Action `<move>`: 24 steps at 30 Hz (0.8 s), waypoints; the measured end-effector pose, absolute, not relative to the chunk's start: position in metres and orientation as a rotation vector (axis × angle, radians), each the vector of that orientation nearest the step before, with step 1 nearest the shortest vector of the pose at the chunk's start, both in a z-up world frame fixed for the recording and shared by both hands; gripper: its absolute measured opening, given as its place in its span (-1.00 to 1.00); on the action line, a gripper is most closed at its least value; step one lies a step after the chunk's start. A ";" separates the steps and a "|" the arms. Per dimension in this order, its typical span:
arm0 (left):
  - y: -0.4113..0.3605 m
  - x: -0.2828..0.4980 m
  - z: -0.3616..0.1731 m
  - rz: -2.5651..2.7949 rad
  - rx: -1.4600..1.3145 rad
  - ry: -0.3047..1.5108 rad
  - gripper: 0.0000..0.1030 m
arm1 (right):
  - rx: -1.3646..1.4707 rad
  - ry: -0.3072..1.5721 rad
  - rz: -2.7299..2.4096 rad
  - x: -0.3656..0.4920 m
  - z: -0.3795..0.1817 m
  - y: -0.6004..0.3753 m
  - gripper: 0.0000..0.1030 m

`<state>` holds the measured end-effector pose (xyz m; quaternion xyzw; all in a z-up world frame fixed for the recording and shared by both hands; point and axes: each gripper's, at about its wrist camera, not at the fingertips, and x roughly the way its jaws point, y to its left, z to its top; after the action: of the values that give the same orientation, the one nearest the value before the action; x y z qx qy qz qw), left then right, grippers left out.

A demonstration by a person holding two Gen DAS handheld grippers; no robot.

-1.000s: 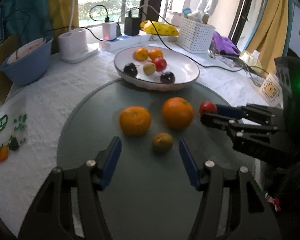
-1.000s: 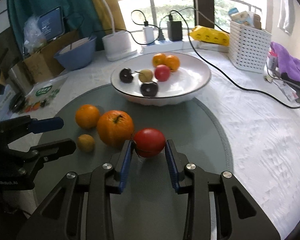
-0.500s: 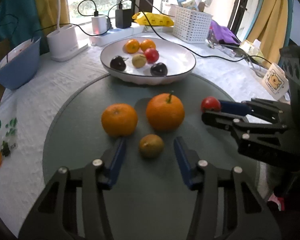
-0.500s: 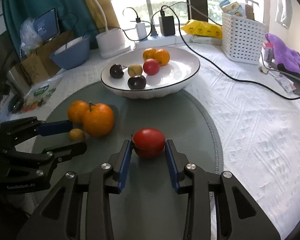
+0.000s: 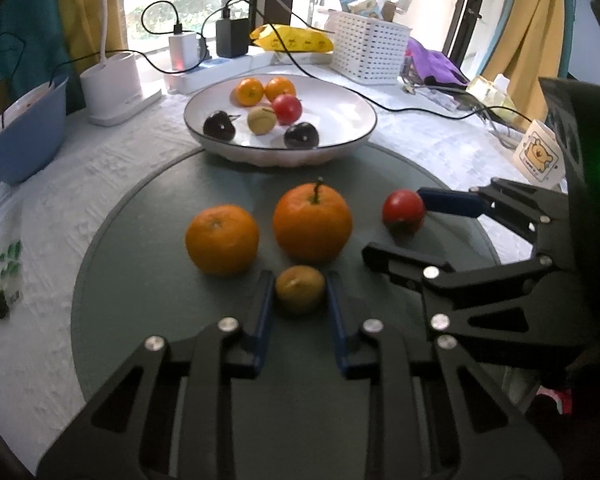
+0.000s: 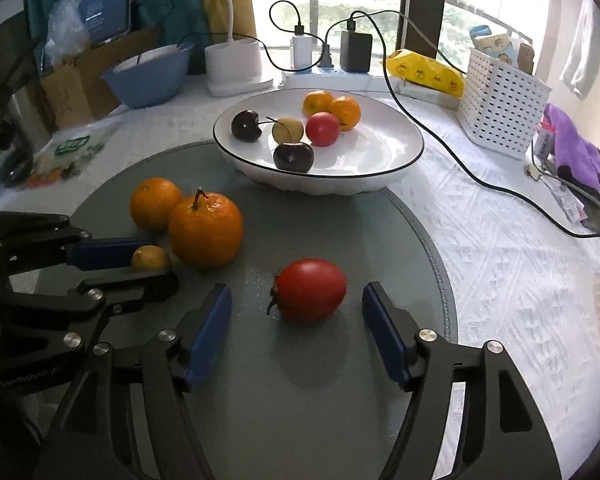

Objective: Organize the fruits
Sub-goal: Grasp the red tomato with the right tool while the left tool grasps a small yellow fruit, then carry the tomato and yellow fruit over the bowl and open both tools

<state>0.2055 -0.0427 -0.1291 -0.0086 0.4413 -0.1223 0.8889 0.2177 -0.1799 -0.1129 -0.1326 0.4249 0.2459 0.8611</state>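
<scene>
Six small fruits already lie in the wide white black-rimmed plate (image 6: 404,160) at the far side of the round grey mat (image 5: 148,280) on the cloth-covered worktop: two little oranges, a red one, a yellowish one and two dark cherries. By that count the sorting looks a little over half done, with four pieces left on the mat. The left gripper (image 5: 300,300) has its jaws closed on the small brownish-yellow fruit (image 5: 300,289), blue pads against both flanks, just near of the large stemmed orange (image 5: 312,226) and the smaller orange (image 5: 221,239). To the right, the right gripper (image 6: 296,332) is opening its jaws; the red tomato (image 6: 310,289) rests on the mat between them, touched by neither pad.
</scene>
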 end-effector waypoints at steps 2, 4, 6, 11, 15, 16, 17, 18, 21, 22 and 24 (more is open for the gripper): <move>-0.042 0.204 -0.129 -0.257 -0.021 0.912 -0.49 | -0.277 0.893 0.509 0.218 -0.112 -0.179 0.38; -0.042 0.203 -0.128 -0.258 -0.024 0.908 -0.49 | -0.274 0.892 0.510 0.218 -0.112 -0.179 0.34; -0.041 0.202 -0.126 -0.255 -0.023 0.903 -0.49 | -0.269 0.885 0.502 0.217 -0.111 -0.181 -0.24; -0.039 0.201 -0.120 -0.242 -0.026 0.885 -0.49 | -0.234 0.880 0.497 0.217 -0.109 -0.187 -0.29; -0.036 0.200 -0.113 -0.233 -0.038 0.869 -0.49 | -0.250 0.870 0.509 0.213 -0.107 -0.186 -0.29; -0.035 0.201 -0.111 -0.229 -0.041 0.865 -0.49 | -0.252 0.867 0.510 0.213 -0.106 -0.186 -0.29; -0.034 0.202 -0.109 -0.225 -0.042 0.862 -0.49 | -0.253 0.865 0.511 0.213 -0.105 -0.186 -0.29; -0.033 0.202 -0.107 -0.222 -0.043 0.860 -0.49 | -0.252 0.863 0.510 0.214 -0.104 -0.186 -0.29; -0.032 0.206 -0.102 -0.214 -0.048 0.849 -0.49 | -0.246 0.856 0.506 0.218 -0.099 -0.189 -0.29; -0.031 0.208 -0.099 -0.212 -0.052 0.845 -0.49 | -0.243 0.853 0.504 0.219 -0.098 -0.190 -0.29; -0.031 0.211 -0.096 -0.210 -0.054 0.837 -0.49 | -0.237 0.847 0.499 0.223 -0.094 -0.193 -0.29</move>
<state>0.2107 -0.0306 -0.0964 -0.0260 0.4054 -0.1018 0.9081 0.2227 -0.1930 -0.0936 -0.1136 0.4055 0.2389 0.8750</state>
